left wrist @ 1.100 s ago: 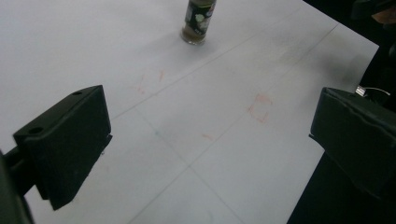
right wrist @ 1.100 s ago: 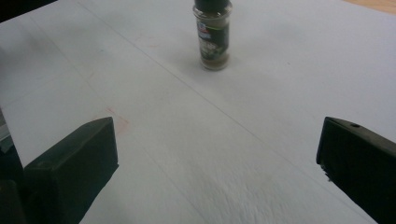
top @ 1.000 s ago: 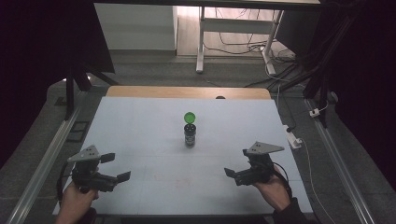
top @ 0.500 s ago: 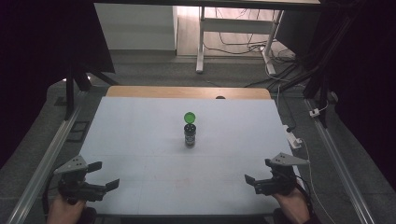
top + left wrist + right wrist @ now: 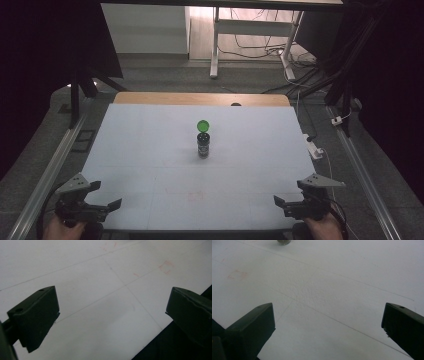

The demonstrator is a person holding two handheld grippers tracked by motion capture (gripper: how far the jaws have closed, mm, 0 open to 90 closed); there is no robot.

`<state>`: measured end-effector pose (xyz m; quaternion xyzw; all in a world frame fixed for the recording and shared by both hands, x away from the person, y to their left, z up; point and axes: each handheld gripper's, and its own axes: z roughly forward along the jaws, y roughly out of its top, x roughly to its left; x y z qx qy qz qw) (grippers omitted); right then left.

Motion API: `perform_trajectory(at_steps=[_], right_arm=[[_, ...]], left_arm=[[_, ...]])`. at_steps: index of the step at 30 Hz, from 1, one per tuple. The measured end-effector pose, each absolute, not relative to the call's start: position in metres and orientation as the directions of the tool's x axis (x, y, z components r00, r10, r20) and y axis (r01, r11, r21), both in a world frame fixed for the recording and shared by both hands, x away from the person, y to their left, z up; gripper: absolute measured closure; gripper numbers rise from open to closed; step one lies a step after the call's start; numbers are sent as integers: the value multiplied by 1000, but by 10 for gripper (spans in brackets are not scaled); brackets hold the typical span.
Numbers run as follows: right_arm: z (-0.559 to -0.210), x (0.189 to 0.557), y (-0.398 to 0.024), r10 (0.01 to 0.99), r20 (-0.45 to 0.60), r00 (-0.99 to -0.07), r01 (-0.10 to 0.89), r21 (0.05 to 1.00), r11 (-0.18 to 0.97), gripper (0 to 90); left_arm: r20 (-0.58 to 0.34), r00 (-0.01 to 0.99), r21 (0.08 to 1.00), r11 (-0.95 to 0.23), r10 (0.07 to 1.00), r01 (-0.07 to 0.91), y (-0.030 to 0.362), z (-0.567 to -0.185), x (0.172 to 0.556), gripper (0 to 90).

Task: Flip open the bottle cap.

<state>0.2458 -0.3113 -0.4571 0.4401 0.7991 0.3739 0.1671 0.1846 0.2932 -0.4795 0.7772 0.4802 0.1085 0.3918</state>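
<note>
Since a second ago I have drawn both hands back toward me: my tongs then hovered over the near half of the table, and now they hang at its near corners, while the bottle has not shifted.

From the high view, the dark bottle stands upright near the middle of the white table, well apart from both of my tools. A green lid shows at its top; I cannot tell whether it sits on the mouth or lies just behind, nor what is inside. My left gripper sits at the near left corner, my right gripper at the near right, each over the table's front edge. All the white surface between them and the bottle is bare. A wooden strip runs along the far edge.

In the left gripper view, my left gripper has its jaws spread wide with nothing between them. Below lies white table with thin lines and faint red marks, and the table's edge cuts across the lower right into darkness.

In the right gripper view, my right gripper likewise stands wide apart and empty over plain white. The bottle's base peeks in at the top edge, far ahead.
</note>
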Motion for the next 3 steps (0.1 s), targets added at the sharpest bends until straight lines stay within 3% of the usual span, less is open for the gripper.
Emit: perform_trajectory(at_steps=[3], right_arm=[[-457, 246, -312, 831, 65, -553, 586, 738, 333, 0]], left_arm=[[-219, 515, 714, -224, 829, 664, 294, -480, 186, 0]])
